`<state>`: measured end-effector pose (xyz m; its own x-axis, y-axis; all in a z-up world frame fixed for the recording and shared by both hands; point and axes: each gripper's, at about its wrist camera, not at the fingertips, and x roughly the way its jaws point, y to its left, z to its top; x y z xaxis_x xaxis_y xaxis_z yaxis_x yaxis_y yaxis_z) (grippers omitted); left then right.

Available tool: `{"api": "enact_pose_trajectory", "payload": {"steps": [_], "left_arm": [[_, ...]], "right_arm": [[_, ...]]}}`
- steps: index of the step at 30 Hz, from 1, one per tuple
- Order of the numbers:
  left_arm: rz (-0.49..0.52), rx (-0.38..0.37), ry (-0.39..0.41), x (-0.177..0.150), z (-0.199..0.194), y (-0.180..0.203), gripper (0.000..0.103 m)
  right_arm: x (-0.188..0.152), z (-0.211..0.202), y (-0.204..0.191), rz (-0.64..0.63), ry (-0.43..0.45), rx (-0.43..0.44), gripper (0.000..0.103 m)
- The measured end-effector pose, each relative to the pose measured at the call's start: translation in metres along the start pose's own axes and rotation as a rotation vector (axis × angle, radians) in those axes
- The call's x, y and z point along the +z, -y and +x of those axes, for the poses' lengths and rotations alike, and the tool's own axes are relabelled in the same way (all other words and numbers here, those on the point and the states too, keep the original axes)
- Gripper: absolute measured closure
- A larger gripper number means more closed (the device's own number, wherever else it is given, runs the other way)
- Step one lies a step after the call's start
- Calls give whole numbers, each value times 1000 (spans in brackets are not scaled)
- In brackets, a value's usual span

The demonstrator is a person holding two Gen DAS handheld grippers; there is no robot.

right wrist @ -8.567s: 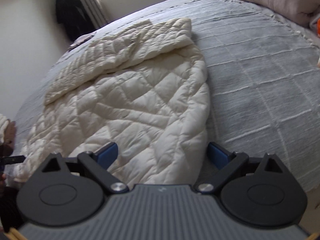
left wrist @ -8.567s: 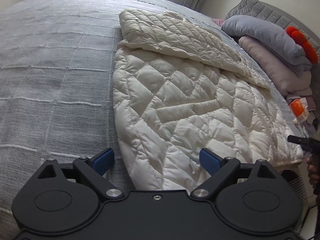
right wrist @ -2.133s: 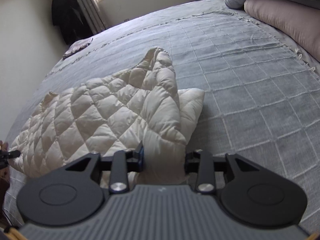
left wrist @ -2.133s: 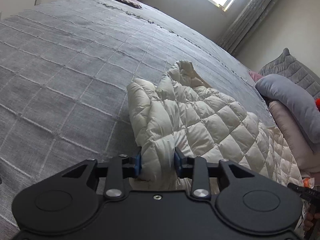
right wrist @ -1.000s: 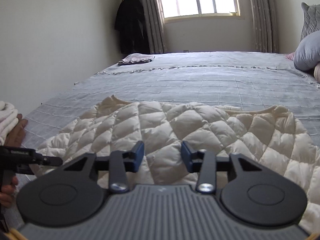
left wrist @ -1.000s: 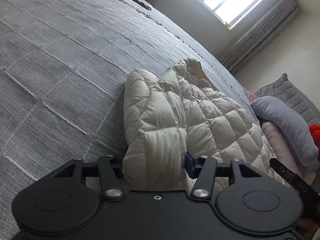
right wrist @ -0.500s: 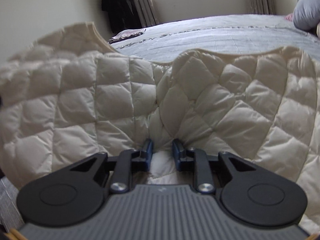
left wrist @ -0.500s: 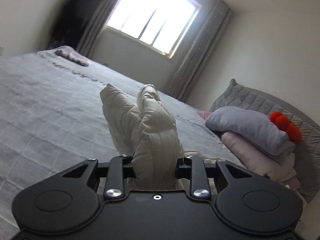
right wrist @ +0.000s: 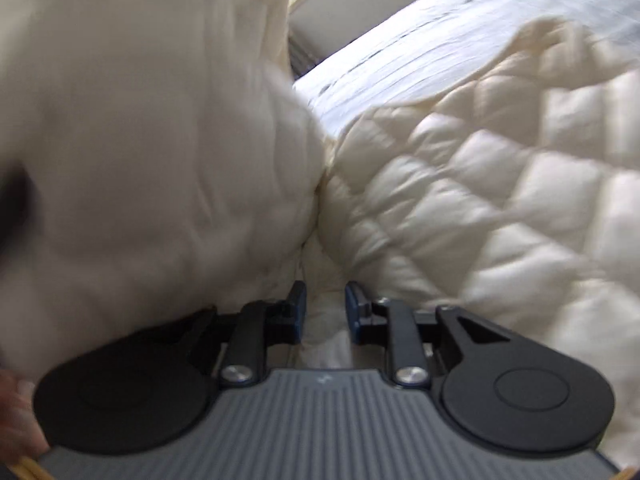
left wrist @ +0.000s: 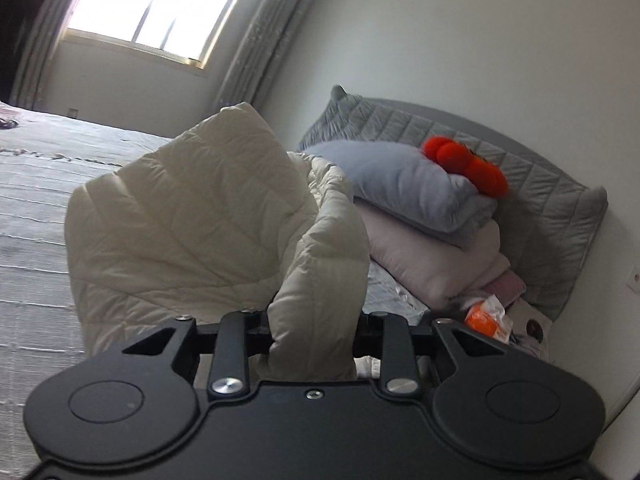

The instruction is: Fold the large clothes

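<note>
The cream quilted jacket (left wrist: 188, 216), which lay spread flat over the grey bedspread (left wrist: 32, 200) some seconds ago and was still mostly resting on it a second ago, is now lifted well off it. The left gripper (left wrist: 314, 328) has its fingers pinched on a thick padded edge of the jacket, and the cloth stands up in front of it, blocking part of the view toward the stack of pillows (left wrist: 420, 216) at the head of the bed. The right gripper (right wrist: 325, 312) has its blue-tipped fingers (right wrist: 298, 310) drawn close together on a thin fold of the same jacket; one puffy mass bulges to the left of that gripper and the quilted body falls away to the right, with a strip of bedspread visible beyond it. The right view is smeared, which suggests quick motion. Compared with half a second ago, both views have tipped upward. I judge that the jacket is being carried up and over for a fold, so the next need is to lay the raised half down evenly on the bedspread without the slippery padding sliding out of either grip.
</note>
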<state>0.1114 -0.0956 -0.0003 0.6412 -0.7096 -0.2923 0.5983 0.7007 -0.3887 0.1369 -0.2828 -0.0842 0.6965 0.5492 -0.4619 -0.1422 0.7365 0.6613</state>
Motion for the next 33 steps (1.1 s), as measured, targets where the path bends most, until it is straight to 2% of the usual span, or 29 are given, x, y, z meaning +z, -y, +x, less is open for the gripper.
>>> {"api": "enact_pose_trajectory", "payload": {"steps": [1, 4, 5, 6, 7, 8, 10, 11, 13, 15, 16, 17, 19, 22, 24, 27, 29, 33], "left_arm": [[1, -7, -19, -2, 5, 1, 73], [8, -18, -87, -12, 26, 4, 72], [10, -22, -110, -18, 33, 5, 72], [10, -22, -134, -23, 40, 7, 71], [13, -21, -160, -30, 49, 8, 70], [20, -21, -187, -35, 56, 11, 70], [53, -25, -229, -45, 68, 16, 69], [73, -29, -244, -48, 71, 20, 69], [114, -29, -268, -53, 77, 27, 68], [156, -26, -276, -56, 76, 34, 66], [179, -24, -274, -56, 71, 36, 63], [198, -28, -272, -55, 68, 39, 62], [220, -61, -263, -51, 55, 40, 60], [241, -111, -248, -41, 31, 36, 60], [251, -128, -226, -33, 14, 30, 60], [262, -82, -196, -27, 5, 18, 60], [245, -51, -224, -28, 12, 10, 60], [219, -51, -262, -43, 31, 5, 61]], "right_arm": [[5, -18, 9, 17, 29, -2, 79], [14, -71, 36, 103, 151, 7, 49], [17, -104, 52, 163, 231, 29, 49], [17, -104, 52, 163, 231, 29, 48], [17, -117, 60, 189, 264, 43, 42], [18, -128, 66, 213, 291, 57, 32], [19, -145, 75, 255, 338, 112, 20], [23, -147, 76, 261, 351, 135, 19], [30, -142, 70, 240, 356, 133, 19], [38, -126, 60, 198, 341, 52, 26], [39, -116, 56, 171, 332, -3, 44], [42, -105, 54, 149, 316, -67, 56], [41, -88, 56, 133, 277, -164, 67], [31, -77, 59, 95, 260, -253, 68], [24, -82, 55, 76, 262, -265, 68], [23, -86, 53, 69, 268, -263, 66], [22, -92, 49, 67, 276, -274, 60], [27, -115, 28, 43, 343, -326, 60]]}}
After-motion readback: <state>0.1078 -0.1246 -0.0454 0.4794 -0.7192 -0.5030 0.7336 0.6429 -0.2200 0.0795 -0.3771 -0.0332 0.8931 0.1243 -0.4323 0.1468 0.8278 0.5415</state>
